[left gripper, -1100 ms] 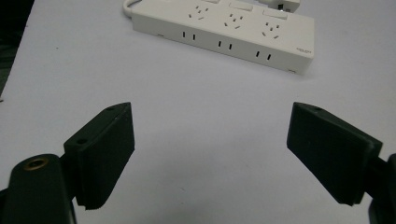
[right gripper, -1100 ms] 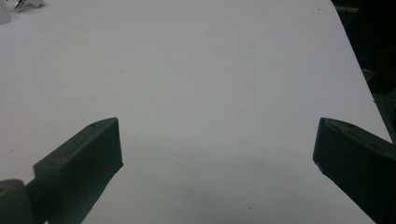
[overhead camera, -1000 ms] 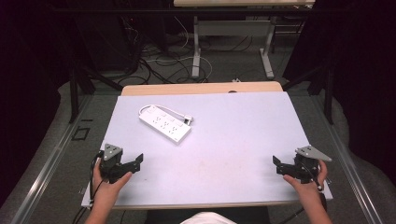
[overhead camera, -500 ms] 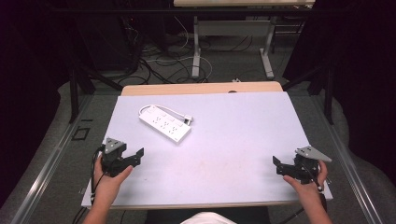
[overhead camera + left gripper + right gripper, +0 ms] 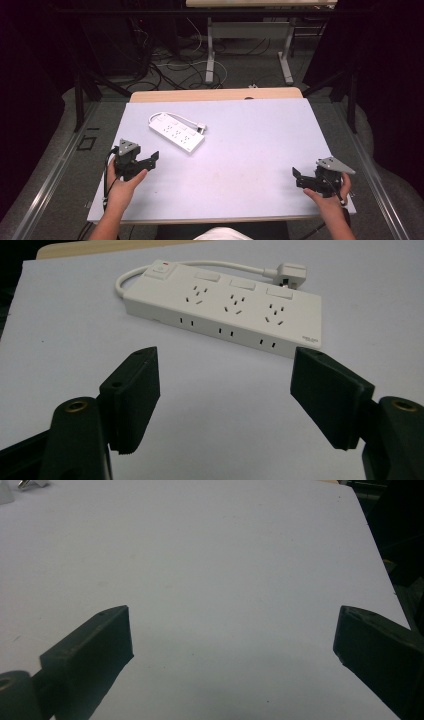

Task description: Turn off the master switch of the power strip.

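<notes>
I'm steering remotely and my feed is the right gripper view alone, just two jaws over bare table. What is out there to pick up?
Observer: One white power strip lies on the far left part of the table, its cord looped round to a plug beside it.
Operator: Which gripper is closer to it?
Observer: The left gripper; in its own view the strip sits just ahead of its wide-open jaws, not touching them.
Operator: How is the strip lying?
Observer: Flat, sockets up, with a switch at the cord end.
Operator: And where is my gripper?
Observer: The right gripper is at the near right corner, jaws open, far from the strip.
</notes>
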A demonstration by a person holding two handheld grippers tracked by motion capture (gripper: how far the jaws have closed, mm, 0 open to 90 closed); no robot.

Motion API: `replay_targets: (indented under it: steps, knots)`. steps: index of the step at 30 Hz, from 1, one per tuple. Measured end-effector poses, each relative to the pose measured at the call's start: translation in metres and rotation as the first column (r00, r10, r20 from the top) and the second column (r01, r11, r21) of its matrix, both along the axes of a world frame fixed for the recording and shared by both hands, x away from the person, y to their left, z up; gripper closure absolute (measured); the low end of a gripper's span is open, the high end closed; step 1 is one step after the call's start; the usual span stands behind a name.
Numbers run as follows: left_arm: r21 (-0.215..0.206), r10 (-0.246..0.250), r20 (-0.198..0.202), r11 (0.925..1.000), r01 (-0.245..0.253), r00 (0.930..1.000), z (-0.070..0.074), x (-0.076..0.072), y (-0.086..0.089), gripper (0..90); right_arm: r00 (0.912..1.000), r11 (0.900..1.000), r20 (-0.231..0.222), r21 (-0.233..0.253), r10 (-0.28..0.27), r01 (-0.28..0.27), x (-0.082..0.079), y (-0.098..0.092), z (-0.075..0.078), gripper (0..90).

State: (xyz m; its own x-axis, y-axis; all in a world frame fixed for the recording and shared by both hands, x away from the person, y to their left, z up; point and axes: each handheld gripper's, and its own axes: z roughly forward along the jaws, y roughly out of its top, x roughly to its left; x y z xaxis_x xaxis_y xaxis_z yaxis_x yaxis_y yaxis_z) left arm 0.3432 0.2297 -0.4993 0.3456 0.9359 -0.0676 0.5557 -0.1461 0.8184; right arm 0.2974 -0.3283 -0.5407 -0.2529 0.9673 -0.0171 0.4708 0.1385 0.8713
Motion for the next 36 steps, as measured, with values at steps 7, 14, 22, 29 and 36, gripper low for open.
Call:
replay_targets:
  steps: [7,14,22,29,36]
  knots:
    - [0.007,-0.005,0.0,1.0,0.005,1.0,0.007,0.009,-0.004,32.5,1.0,1.0,0.001,0.002,0.002,-0.002,0.0,0.0,0.0,1.9]
    - [0.022,-0.019,-0.027,0.9996,0.02,0.9995,0.011,0.02,-0.009,36.3,1.0,1.0,0.0,-0.001,0.001,-0.001,0.0,0.0,0.0,1.8]
    - [-0.011,-0.031,-0.05,0.9995,0.031,0.9983,0.015,0.032,-0.015,41.3,1.0,1.0,-0.006,-0.005,0.001,-0.001,0.0,0.0,0.0,1.8]
    - [-0.025,-0.067,-0.052,0.9975,0.066,0.9964,0.022,0.04,-0.023,45.0,1.0,1.0,0.004,-0.016,-0.001,0.001,0.001,-0.002,0.0,1.8]
    - [-0.03,-0.077,-0.058,0.9967,0.076,0.9953,0.024,0.047,-0.031,48.8,1.0,1.0,-0.004,-0.02,0.004,-0.004,0.0,-0.002,0.0,1.8]
